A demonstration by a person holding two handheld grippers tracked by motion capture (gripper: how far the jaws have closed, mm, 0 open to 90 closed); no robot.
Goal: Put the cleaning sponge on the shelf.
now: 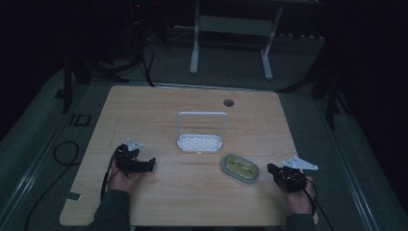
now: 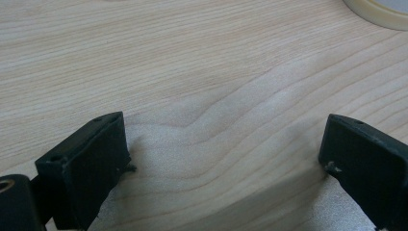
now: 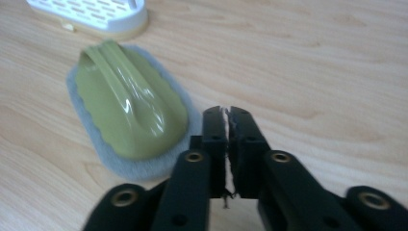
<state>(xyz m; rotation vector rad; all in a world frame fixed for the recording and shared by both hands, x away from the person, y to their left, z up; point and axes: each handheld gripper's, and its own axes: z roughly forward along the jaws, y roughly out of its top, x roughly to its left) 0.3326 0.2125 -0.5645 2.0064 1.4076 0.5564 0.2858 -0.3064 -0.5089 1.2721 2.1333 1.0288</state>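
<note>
Scrubber (image 3: pixel 127 113): green moulded handle on grey pad, laid flat on table (image 1: pixel 144 110), near-right of centre, handle side up. Not held.
Rack (image 1: pixel 201 132): white slotted base w/ upright hoop, set at centre, just far-left of scrubber; gap is seen between them.
Right gripper (image 3: pixel 227 113): jaws pressed together, nothing between; tips just right of scrubber's near end, slightly apart from grey pad.
Left gripper (image 2: pixel 226 139): jaws spread wide over bare wood, nothing between; parked near-left, well apart from scrubber.
Risk 1: w/ jaws closed, no pick can be made; if advanced as is, scrubber would be shoved toward rack, not gripped.
Risk 2: handle is glossy and rounded – if pinched on the crown, slip is likely; ridge along handle judged the safer hold.
Risk 3: if only the soft pad edge is caught, scrubber may droop or peel out.
Risk 4: rack looks light; a nudge from pushed scrubber could shift or tip it.
Left cable (image 1: pixel 103 180): trails by near edge; snag is poss. if arm is swung across.
</note>
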